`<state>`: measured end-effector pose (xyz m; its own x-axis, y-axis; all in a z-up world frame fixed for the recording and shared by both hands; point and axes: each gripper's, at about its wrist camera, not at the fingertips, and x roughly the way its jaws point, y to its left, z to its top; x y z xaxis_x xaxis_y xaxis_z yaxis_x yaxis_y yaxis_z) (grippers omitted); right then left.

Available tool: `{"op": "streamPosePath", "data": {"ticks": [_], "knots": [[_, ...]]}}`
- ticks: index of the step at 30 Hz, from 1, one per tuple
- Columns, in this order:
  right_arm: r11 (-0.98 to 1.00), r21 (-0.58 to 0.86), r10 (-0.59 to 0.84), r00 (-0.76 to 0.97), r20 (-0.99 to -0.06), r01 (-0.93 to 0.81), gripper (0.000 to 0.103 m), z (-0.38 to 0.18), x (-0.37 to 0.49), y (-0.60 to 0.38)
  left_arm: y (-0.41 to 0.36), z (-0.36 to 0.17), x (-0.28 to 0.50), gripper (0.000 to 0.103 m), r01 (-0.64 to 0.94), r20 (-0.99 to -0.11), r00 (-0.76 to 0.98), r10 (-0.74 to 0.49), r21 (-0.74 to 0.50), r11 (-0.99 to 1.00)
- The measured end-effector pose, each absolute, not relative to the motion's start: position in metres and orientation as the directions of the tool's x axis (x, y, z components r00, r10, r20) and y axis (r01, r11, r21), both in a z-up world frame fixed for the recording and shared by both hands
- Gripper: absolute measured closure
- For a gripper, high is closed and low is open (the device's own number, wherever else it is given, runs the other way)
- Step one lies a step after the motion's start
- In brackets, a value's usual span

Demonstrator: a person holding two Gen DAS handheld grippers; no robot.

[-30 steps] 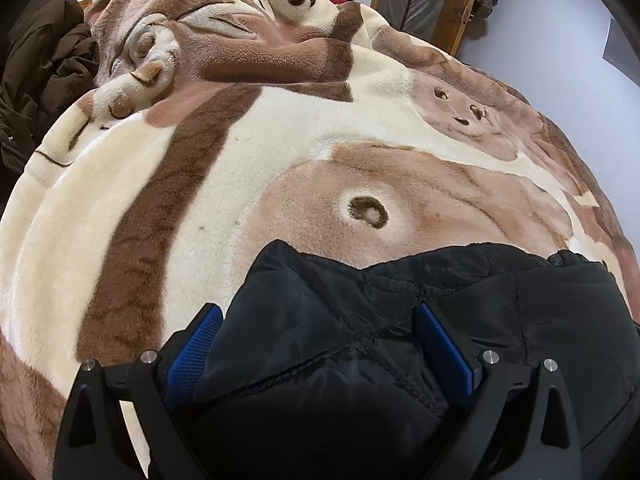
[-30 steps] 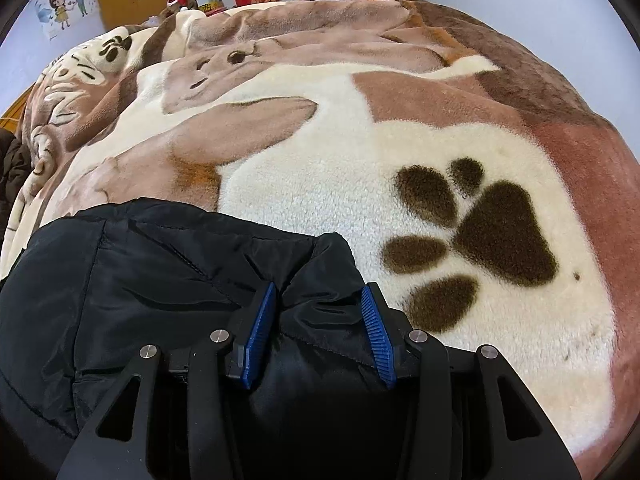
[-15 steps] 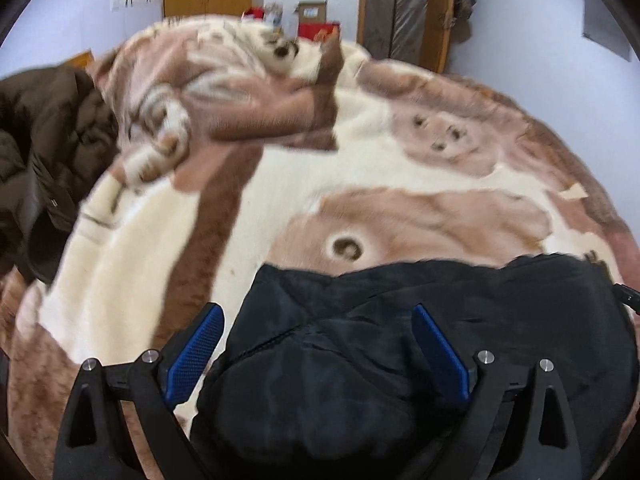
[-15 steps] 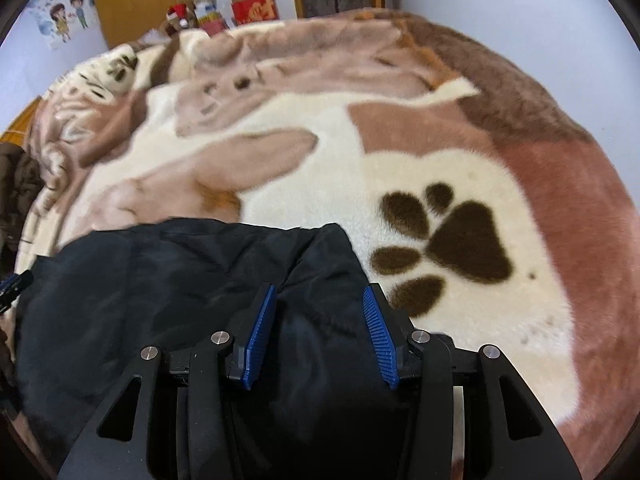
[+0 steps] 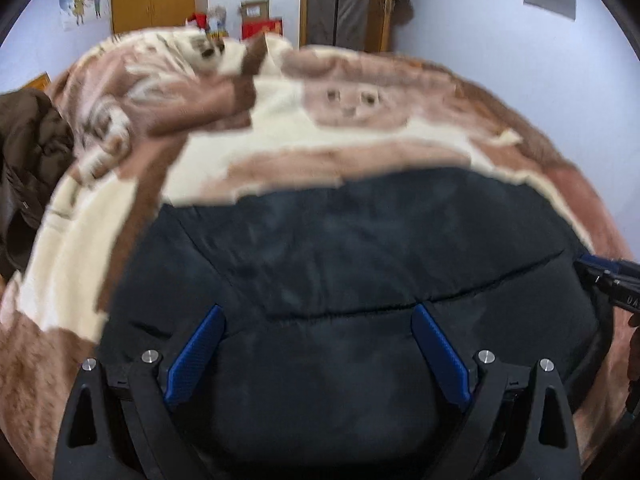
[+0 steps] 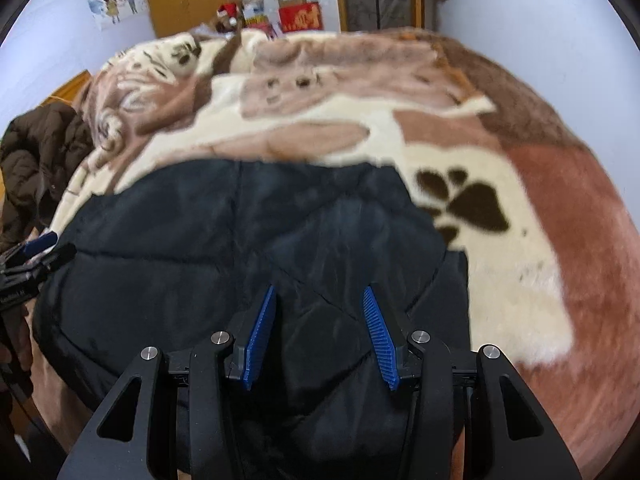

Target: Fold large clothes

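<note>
Left gripper [image 5: 318,354] and right gripper [image 6: 318,334]: jaws each closed on bunched black quilted jacket [image 5: 360,248], apparently lifted above the plush blanket [image 6: 500,272].

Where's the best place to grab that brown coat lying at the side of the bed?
Grab the brown coat by its puffy top fold, coming down from above. It lies heaped in a bunch on the blanket, so no flat edge or collar shows; the raised folds offer the tongs the most to pinch.
</note>
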<state>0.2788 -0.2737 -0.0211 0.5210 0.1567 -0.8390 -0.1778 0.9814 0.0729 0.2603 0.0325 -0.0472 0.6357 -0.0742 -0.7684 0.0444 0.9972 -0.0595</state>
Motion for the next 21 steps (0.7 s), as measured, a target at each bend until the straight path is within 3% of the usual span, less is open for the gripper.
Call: {"op": "streamPosePath", "data": {"ticks": [12,21], "knots": [[0.983,0.037,0.132,0.547,-0.827,-0.180,0.056,-0.041,0.277,-0.276,0.028,-0.062,0.266,0.005,0.031,-0.769,0.636,-0.068,-0.063,0.998],[0.983,0.066,0.153,0.581,-0.799,-0.169,0.053,-0.003,0.258,-0.290,0.064,-0.026,0.240,0.007,-0.010,-0.730,0.681,-0.050,-0.077,0.997]]}}
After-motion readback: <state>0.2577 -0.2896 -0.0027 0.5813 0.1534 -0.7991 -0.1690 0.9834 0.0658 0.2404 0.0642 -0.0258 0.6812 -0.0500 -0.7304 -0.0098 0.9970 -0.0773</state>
